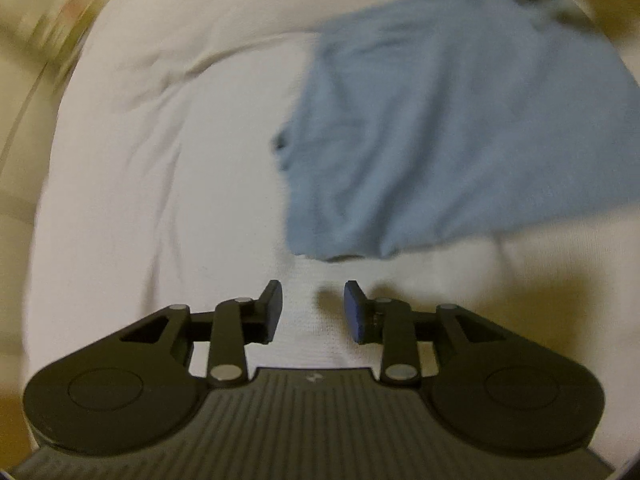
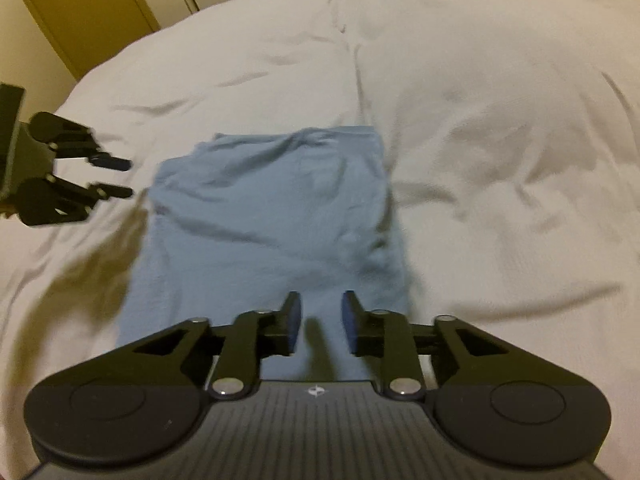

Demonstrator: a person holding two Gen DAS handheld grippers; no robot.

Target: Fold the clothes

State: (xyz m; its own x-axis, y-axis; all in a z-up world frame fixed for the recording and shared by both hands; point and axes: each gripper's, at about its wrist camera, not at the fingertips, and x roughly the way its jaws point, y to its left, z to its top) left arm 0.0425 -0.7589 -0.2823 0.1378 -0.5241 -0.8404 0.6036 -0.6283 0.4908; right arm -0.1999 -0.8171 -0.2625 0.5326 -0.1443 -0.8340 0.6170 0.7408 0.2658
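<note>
The right gripper (image 2: 319,322) has its two fingers apart, with nothing between them. It hangs right over the near end of the blue cloth (image 2: 272,216). From this tool the cloth runs away toward 12 o'clock, so its long way goes from 6 to 12. The cloth is a tidy long shape, lying flat on the white bed cover (image 2: 500,128), with some soft wrinkles near its far end.

The left gripper (image 1: 313,310) is open too and holds nothing. It is over the bare white bed cover (image 1: 160,160), not over the cloth. From it, the blue cloth (image 1: 448,136) lies toward 1 o'clock, just past its fingertips. In the right wrist view this left gripper (image 2: 120,178) sits at 9 o'clock, just beside the cloth's left edge and not touching it.

So the right gripper is the nearer one.

The cloth looks like it has layers, but the pictures are blurry. It could be all folded, or it could need one more fold along its long way. I cannot tell which.
</note>
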